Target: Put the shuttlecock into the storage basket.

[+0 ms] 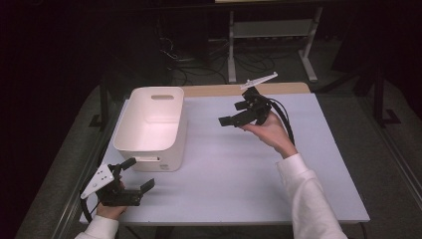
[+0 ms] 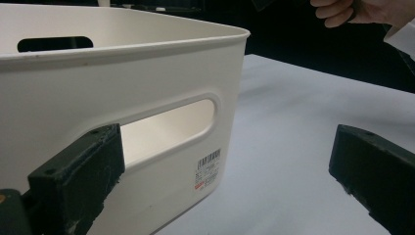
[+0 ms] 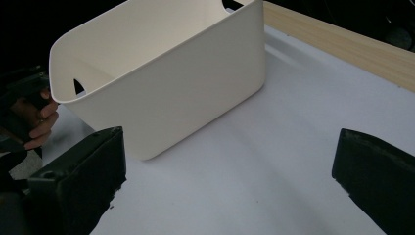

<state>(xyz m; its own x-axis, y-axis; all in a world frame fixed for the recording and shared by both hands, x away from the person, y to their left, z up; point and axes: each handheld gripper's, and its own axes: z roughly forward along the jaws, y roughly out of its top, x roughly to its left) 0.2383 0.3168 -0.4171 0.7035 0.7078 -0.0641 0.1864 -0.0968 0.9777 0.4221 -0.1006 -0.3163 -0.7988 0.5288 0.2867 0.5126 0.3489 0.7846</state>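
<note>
Beside the white bin (image 1: 152,124), left claw (image 1: 137,175) low, right claw (image 1: 230,120) raised, both wide open, empty.

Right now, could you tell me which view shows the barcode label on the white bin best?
The left gripper view: the barcode label sits close and sharp below the white bin handle slot. In the high view it is a tiny blur; the right gripper view faces another side.

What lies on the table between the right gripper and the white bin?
Nothing: in the high view only bare table separates the right gripper from the white bin; the right gripper view shows the same bare stretch.
</note>
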